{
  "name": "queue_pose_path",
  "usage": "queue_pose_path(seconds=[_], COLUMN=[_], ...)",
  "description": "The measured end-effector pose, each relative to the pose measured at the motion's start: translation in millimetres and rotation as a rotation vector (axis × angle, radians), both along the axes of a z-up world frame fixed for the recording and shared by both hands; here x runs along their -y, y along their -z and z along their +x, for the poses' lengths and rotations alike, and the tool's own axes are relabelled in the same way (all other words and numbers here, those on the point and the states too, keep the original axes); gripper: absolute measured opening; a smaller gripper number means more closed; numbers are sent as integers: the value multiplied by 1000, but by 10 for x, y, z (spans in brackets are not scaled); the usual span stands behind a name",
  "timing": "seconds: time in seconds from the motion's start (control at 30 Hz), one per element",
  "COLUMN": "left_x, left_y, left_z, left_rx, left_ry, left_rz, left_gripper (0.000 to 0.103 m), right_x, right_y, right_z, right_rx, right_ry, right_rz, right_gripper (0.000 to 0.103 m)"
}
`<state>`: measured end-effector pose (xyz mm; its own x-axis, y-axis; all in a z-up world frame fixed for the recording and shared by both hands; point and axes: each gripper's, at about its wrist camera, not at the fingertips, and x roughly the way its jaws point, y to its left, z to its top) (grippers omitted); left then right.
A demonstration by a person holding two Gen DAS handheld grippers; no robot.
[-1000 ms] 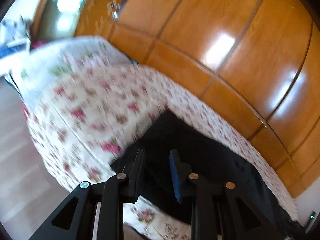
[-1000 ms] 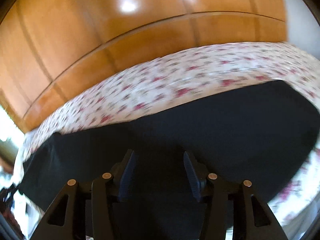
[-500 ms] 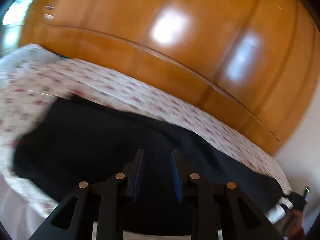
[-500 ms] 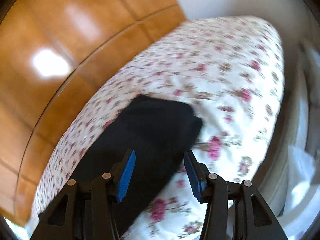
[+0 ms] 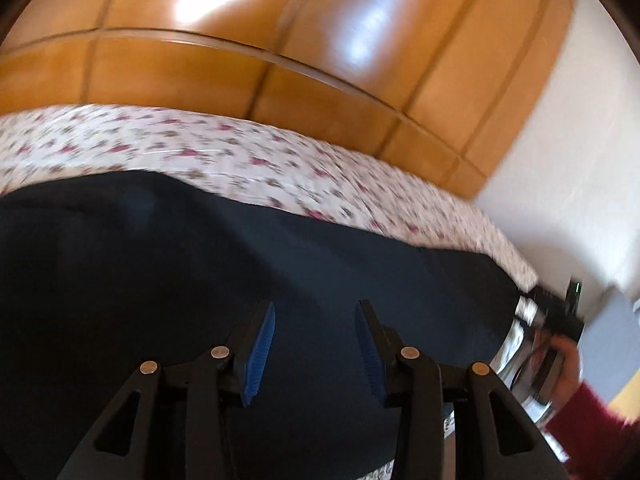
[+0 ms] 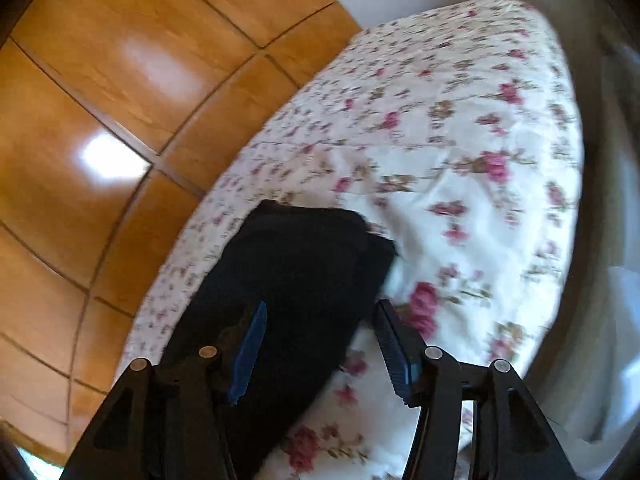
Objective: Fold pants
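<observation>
Between the blue pads of the left gripper (image 5: 315,344) there is only air — its jaws have just been opening and now stand moderately apart, nothing clamped. Directly below and beyond them lie the dark pants (image 5: 200,280), spread flat and filling the near field of the left wrist view; whether the fingertips touch the cloth cannot be told. At the right edge of that view a hand (image 5: 560,360) in a dark red sleeve (image 5: 588,412) holds the other tool. Beyond the pants runs the floral bedspread (image 5: 240,156), then a glossy wooden wardrobe (image 5: 280,40).

At the right gripper (image 6: 320,344) the jaws have also just been opening and stand at a moderate gap, empty. The end of the pants (image 6: 304,264) lies on the bedspread (image 6: 460,160) under the left finger and the gap — the right finger hangs over bare floral cloth just beside the garment's edge. Beyond the garment's end the bedspread is uncovered, with the wardrobe (image 6: 100,100) at left.
</observation>
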<state>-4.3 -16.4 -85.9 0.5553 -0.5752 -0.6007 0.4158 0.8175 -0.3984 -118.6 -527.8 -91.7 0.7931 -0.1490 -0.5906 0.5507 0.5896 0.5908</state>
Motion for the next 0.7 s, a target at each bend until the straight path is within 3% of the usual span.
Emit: queue_pose_path(seconds=[0.1, 0.2, 0.33, 0.7], left_x=[216, 321, 377, 320], left_y=[84, 238, 252, 185], left_z=[21, 89, 46, 137], left_rx=[14, -27, 21, -88], left_ry=[52, 64, 78, 23], left_rz=[55, 135, 178, 139], left_gripper=[42, 42, 43, 45], right_x=[7, 25, -28, -125], right_y=[48, 56, -29, -175], right_z=[61, 74, 109, 153], right_rx=[14, 20, 24, 22], right_ry=[-18, -23, -49, -57], right_rz=[-6, -2, -35, -68], right_gripper=[47, 34, 21, 18])
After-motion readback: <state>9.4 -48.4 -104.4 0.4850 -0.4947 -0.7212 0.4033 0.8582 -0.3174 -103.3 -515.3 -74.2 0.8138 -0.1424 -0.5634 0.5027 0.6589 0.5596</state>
